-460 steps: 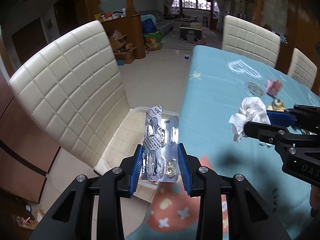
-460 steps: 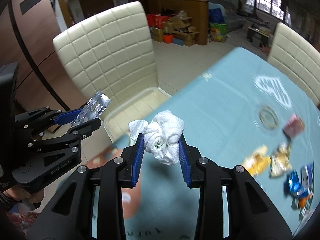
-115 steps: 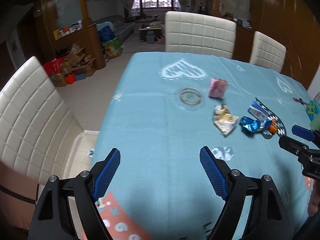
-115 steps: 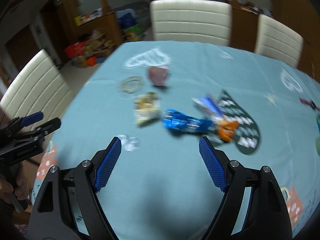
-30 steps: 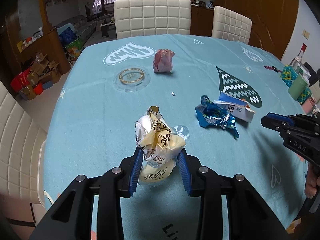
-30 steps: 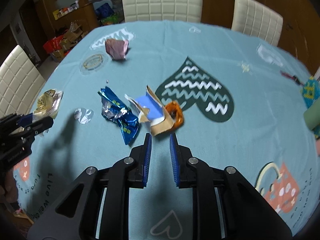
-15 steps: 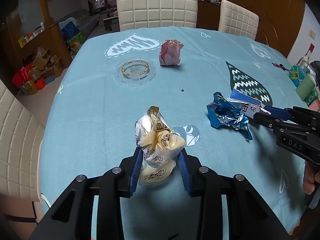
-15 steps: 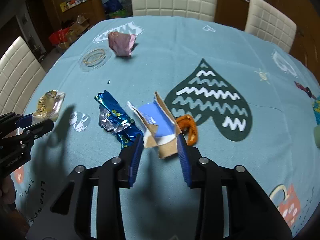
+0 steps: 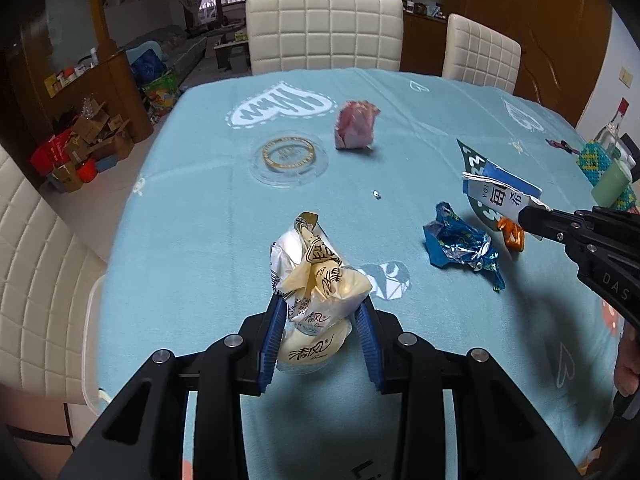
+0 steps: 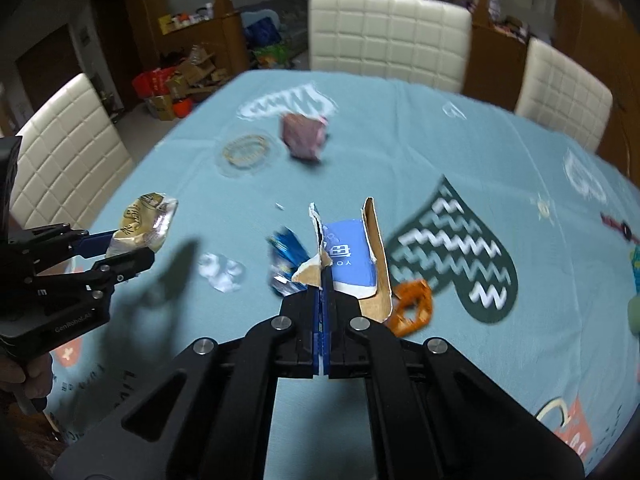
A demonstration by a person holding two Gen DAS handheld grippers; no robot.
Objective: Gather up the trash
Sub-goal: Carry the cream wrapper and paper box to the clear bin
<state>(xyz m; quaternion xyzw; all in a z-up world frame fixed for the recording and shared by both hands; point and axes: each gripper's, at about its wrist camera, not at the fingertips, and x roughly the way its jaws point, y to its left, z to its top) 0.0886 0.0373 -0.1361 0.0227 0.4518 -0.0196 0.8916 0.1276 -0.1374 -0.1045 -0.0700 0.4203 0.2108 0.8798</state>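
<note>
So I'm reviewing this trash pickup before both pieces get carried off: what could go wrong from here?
The right gripper pinches only a torn edge of the blue carton, so it could rip or slip free. The left gripper holds a slick crumpled wrapper bulging above the pads; it may slide out. The blue foil wrapper and orange piece could be forgotten.

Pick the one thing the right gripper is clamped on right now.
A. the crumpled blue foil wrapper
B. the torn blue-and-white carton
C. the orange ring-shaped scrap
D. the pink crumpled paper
B. The right gripper has its jaws shut on an edge of the torn blue-and-white carton, while the blue foil wrapper, the pink paper and the orange scrap lie on the table.
</note>
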